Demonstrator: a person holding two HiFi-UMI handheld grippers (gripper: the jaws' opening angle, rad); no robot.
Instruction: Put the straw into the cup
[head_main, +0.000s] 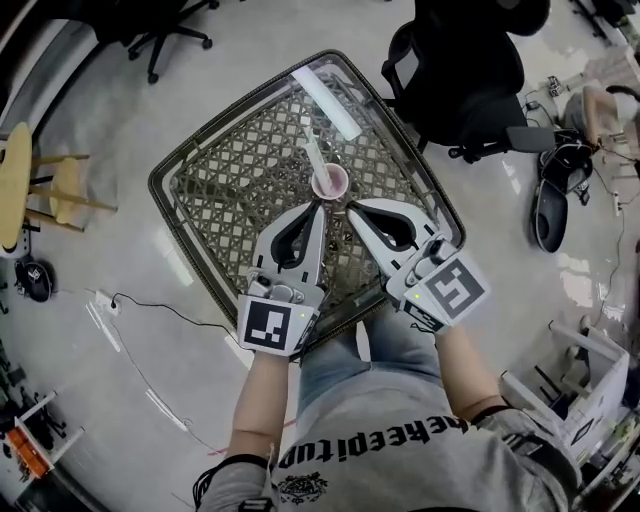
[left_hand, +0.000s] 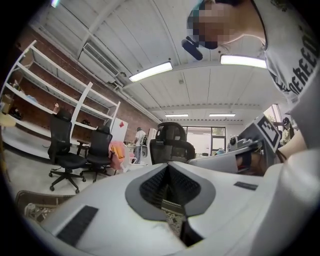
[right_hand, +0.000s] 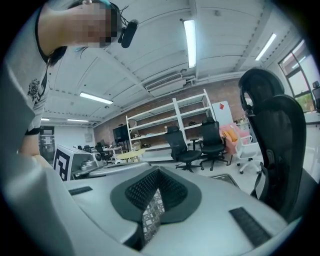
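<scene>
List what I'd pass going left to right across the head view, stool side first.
wooden stool → left gripper → cup → right gripper. The black office chair spans the same stretch as the right gripper, so it is left out.

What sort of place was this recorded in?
Probably an open office or lab workspace: black swivel chairs, tall white open shelving along the wall, and strip ceiling lights.
</scene>
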